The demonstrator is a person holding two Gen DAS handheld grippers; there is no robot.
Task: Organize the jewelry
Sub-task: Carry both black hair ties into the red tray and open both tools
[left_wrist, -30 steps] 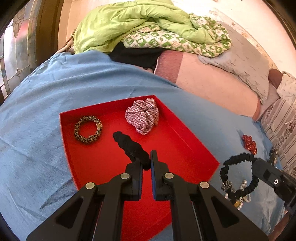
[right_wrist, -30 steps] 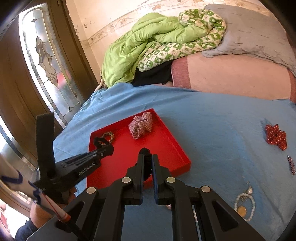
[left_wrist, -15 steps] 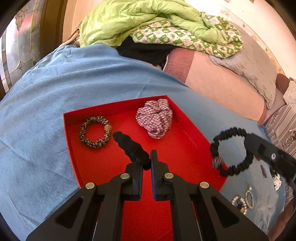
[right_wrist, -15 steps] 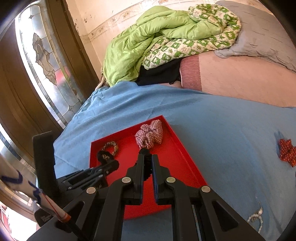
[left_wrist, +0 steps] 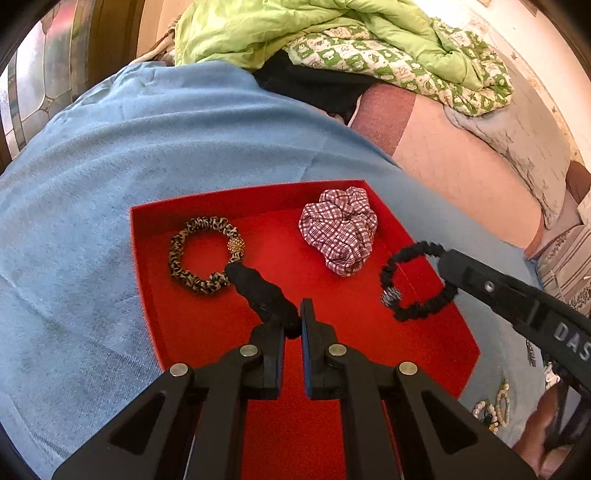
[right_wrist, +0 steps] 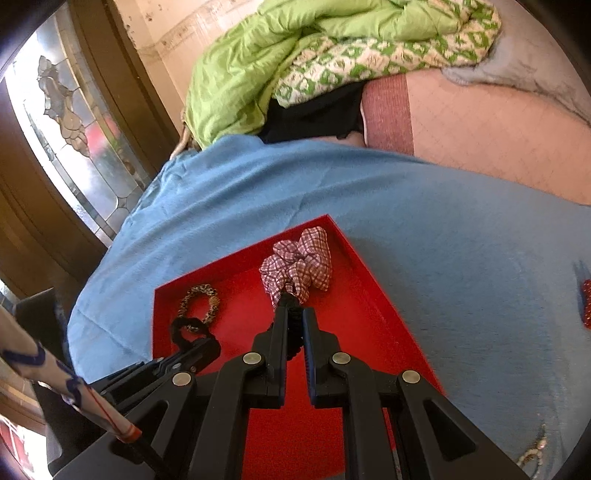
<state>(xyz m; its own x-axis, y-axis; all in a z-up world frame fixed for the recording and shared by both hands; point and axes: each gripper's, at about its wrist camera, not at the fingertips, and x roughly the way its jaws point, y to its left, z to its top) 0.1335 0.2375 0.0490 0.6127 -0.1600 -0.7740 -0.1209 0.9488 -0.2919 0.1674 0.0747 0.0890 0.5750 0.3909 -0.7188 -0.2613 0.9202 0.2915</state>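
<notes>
A red tray (left_wrist: 207,325) lies on the blue blanket and also shows in the right wrist view (right_wrist: 373,288). In it lie a leopard-print scrunchie (left_wrist: 201,254) and a plaid scrunchie (left_wrist: 340,230). My left gripper (left_wrist: 291,321) is shut on a black scrunchie (left_wrist: 258,291) and holds it above the tray's middle. My right gripper (right_wrist: 293,314) is shut on a black hair band (left_wrist: 415,282) with a small charm, held over the tray's right part, just in front of the plaid scrunchie (right_wrist: 299,266).
The blue blanket (left_wrist: 110,166) covers the bed. Bead bracelets (left_wrist: 495,406) and a red piece (right_wrist: 585,302) lie on it right of the tray. A green quilt (left_wrist: 332,33) and a grey pillow (left_wrist: 517,129) are piled at the back. A glass door (right_wrist: 74,122) stands at the left.
My right gripper has carried the black hair band left from over the blanket to over the tray. My left gripper has moved a little forward with its black scrunchie.
</notes>
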